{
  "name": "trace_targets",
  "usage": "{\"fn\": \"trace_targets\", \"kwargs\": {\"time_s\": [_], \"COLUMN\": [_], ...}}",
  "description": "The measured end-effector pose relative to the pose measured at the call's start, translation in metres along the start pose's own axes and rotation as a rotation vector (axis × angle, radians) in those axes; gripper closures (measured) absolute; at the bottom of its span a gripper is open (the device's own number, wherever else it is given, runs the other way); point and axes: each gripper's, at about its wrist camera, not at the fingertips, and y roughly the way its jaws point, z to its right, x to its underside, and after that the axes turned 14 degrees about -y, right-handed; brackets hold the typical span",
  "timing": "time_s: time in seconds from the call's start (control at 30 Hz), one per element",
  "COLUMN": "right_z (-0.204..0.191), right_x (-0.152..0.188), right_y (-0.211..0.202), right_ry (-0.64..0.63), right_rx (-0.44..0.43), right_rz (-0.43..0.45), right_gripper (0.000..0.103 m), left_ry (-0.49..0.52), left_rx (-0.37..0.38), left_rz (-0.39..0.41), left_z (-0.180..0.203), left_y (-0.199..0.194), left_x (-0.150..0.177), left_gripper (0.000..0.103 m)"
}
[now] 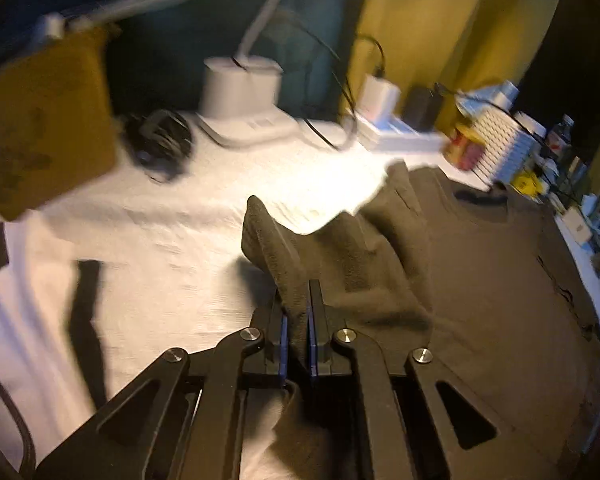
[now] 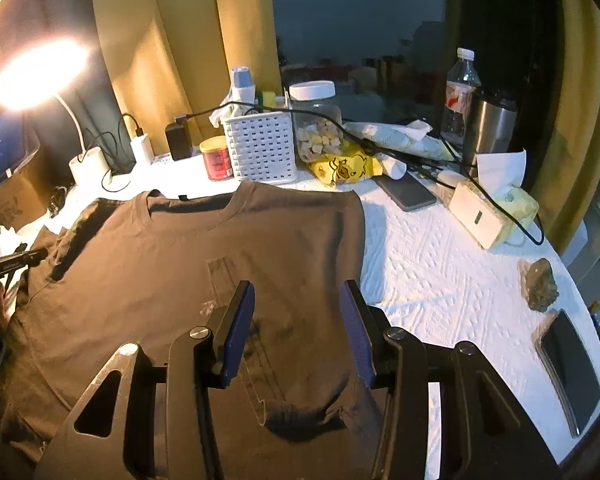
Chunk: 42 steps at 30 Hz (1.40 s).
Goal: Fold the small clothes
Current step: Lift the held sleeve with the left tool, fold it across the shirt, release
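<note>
Left hand-held gripper (image 1: 297, 320): we record its jaws clamped on a raised fold of the dark T-shirt (image 1: 480, 280), the sleeve cloth standing up between the blue pads (image 1: 284, 336) and peaking toward 11 o'clock of the pinch. Right hand-held gripper (image 2: 296, 328): we note its jaws standing about half open with nothing between them, hovering over the shirt's lower front.

We see the T-shirt lying flat, collar toward 12 o'clock, on the white-covered tabletop (image 2: 440, 264), filling the left and centre of the right wrist view. At 12 o'clock beyond the collar stand a white basket (image 2: 260, 148), a red tin (image 2: 217, 159) and a clear jar (image 2: 315, 120). At 10 o'clock a lit desk lamp (image 2: 40, 72) glares. At 3 o'clock of the shirt lies a dark phone (image 2: 570, 368), well apart from the cloth. Left wrist view is motion-blurred; we cannot read its far objects.
</note>
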Motion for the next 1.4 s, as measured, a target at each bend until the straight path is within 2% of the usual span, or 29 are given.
{"fn": "trace_targets", "kwargs": {"time_s": [0.07,0.17,0.23,0.47,0.63,0.8,1.0,1.17,1.23,1.27,1.3,1.33,1.4], "right_z": [0.001,0.004,0.006,0.018,0.032,0.044,0.056,0.060,0.060,0.060,0.060,0.059,0.058], "right_x": [0.001,0.003,0.005,0.013,0.022,0.029,0.038,0.044,0.045,0.046,0.046,0.045,0.045], "right_y": [0.000,0.003,0.006,0.009,0.012,0.010,0.008,0.006,0.004,0.003,0.003,0.002,0.002], "right_ry": [-0.004,0.001,0.003,0.011,0.031,0.053,0.083,0.101,0.101,0.100,0.098,0.097,0.093], "right_rx": [-0.012,-0.035,-0.051,-0.103,-0.129,-0.138,-0.142,-0.135,-0.135,-0.134,-0.133,-0.133,-0.134], "right_rz": [0.006,0.011,0.011,0.032,0.037,0.053,0.061,0.055,0.056,0.057,0.057,0.057,0.061], "right_gripper": [0.056,0.056,0.056,0.056,0.056,0.056,0.056,0.056,0.056,0.056,0.056,0.056,0.056], "left_ry": [-0.038,-0.084,-0.085,-0.007,0.106,0.210,0.301,0.319,0.321,0.313,0.300,0.284,0.246], "left_rx": [-0.030,-0.065,-0.086,-0.172,-0.181,-0.143,-0.067,-0.011,-0.011,0.014,0.055,0.095,0.148], "left_rz": [0.032,0.033,0.058,0.175,0.181,0.144,0.029,-0.089,-0.130,-0.144,-0.156,-0.168,-0.174], "left_z": [-0.008,-0.017,-0.013,0.023,0.059,0.101,0.143,0.166,0.171,0.173,0.173,0.172,0.166], "left_y": [-0.010,-0.017,-0.022,-0.045,-0.045,-0.035,-0.007,0.014,0.019,0.017,0.012,0.007,-0.008], "left_x": [0.002,0.012,0.015,0.020,0.020,0.023,0.039,0.054,0.058,0.060,0.060,0.060,0.059], "left_gripper": [0.097,0.097,0.097,0.097,0.097,0.097,0.097,0.095,0.091,0.088,0.078,0.063,0.045]}}
